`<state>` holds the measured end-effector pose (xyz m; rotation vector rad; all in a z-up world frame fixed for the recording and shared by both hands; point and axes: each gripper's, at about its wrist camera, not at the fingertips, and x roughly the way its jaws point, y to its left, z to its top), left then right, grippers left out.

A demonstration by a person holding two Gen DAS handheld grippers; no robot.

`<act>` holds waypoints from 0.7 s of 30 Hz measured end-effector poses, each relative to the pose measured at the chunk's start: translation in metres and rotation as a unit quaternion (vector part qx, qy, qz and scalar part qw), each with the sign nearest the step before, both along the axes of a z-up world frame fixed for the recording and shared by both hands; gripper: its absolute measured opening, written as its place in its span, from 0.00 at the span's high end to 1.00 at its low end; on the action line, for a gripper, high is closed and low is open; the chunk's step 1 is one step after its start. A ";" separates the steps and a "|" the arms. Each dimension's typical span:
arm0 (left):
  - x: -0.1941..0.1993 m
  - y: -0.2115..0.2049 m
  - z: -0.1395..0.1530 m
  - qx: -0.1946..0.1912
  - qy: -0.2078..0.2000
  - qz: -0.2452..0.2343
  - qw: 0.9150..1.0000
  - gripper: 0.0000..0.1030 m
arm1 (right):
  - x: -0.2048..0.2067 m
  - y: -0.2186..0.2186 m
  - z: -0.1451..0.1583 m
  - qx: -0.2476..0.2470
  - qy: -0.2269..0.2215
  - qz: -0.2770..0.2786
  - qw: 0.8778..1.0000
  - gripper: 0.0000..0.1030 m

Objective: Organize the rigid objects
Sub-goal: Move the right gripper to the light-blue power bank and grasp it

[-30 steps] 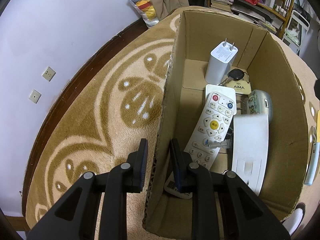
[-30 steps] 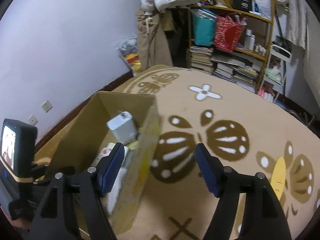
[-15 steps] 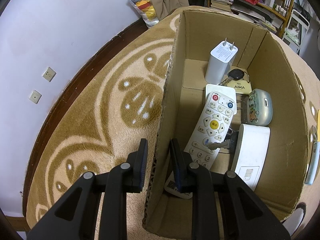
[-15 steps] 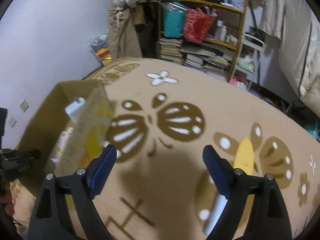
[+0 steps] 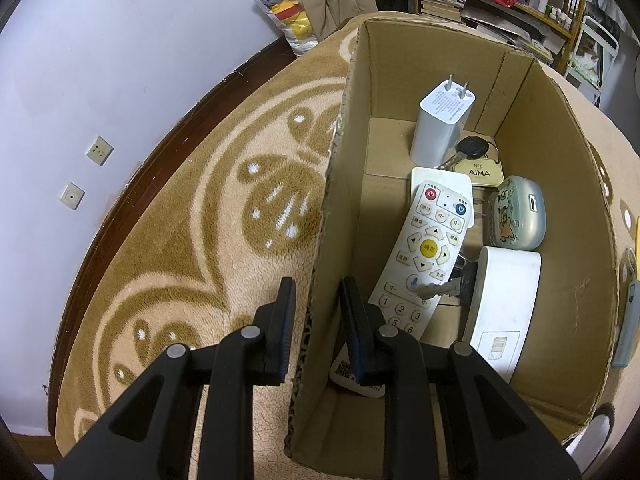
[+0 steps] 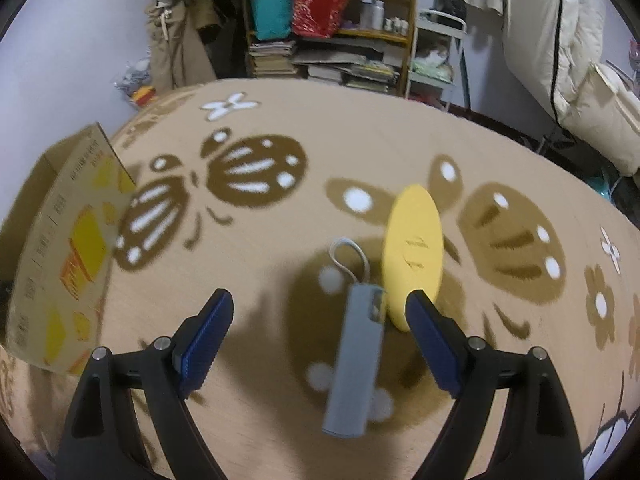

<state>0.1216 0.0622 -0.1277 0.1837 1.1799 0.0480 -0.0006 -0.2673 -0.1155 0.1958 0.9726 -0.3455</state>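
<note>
Hovering spread wide, the right gripper frames the grey stick; the yellow oval by its right finger risks snagging. Left gripper pinches the box wall.

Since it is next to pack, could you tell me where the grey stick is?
Right wrist view: the grey stick lies on the blanket, beside the yellow oval.

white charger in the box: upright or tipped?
Upright. The white charger stands on end at the far end of the cardboard box, prongs pointing up.
</note>
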 end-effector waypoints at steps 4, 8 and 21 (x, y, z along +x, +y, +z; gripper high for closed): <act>0.000 0.000 0.000 0.002 0.000 0.000 1.000 0.78 | -0.007 -0.008 -0.017 -0.011 0.014 -0.012 1.000 0.10; 0.000 -0.001 0.000 0.001 0.000 0.000 1.000 0.78 | -0.011 -0.013 -0.028 0.004 0.025 -0.024 0.999 0.10; 0.000 -0.001 0.001 0.001 0.000 0.000 1.000 0.78 | -0.015 -0.020 -0.061 0.044 0.058 -0.056 0.996 0.16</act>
